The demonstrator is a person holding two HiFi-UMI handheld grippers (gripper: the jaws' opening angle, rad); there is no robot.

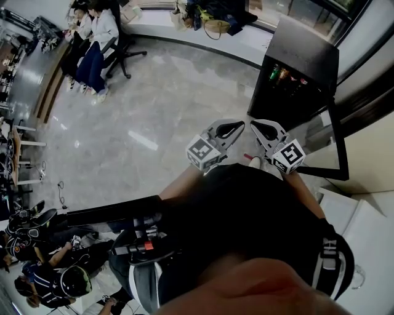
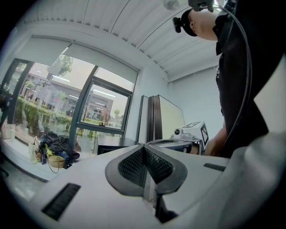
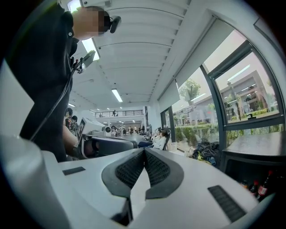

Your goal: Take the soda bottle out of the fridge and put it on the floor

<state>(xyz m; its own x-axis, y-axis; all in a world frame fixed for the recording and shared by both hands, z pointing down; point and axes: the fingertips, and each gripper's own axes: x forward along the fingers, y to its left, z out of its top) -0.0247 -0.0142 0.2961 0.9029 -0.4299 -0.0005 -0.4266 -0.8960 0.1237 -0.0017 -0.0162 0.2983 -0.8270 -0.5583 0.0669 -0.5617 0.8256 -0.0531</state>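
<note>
A small black fridge (image 1: 303, 52) stands on the floor ahead and to the right. Several bottles (image 1: 284, 75) show in its front, too small to tell which is the soda bottle. Its glass door (image 1: 325, 140) seems swung open toward me. Both grippers are held close to the person's body, short of the fridge and side by side. My left gripper (image 1: 232, 130) is shut with nothing in it, its pads (image 2: 134, 163) pressed together. My right gripper (image 1: 263, 129) is shut and empty too. In the right gripper view the fridge (image 3: 254, 154) sits low right with bottles (image 3: 263, 185) inside.
Polished grey floor (image 1: 160, 123) spreads to the left of the fridge. Seated people on office chairs (image 1: 98, 37) are at the far left. Bags (image 1: 215, 18) lie on the window ledge at the back. White furniture (image 1: 363, 227) stands at the right edge.
</note>
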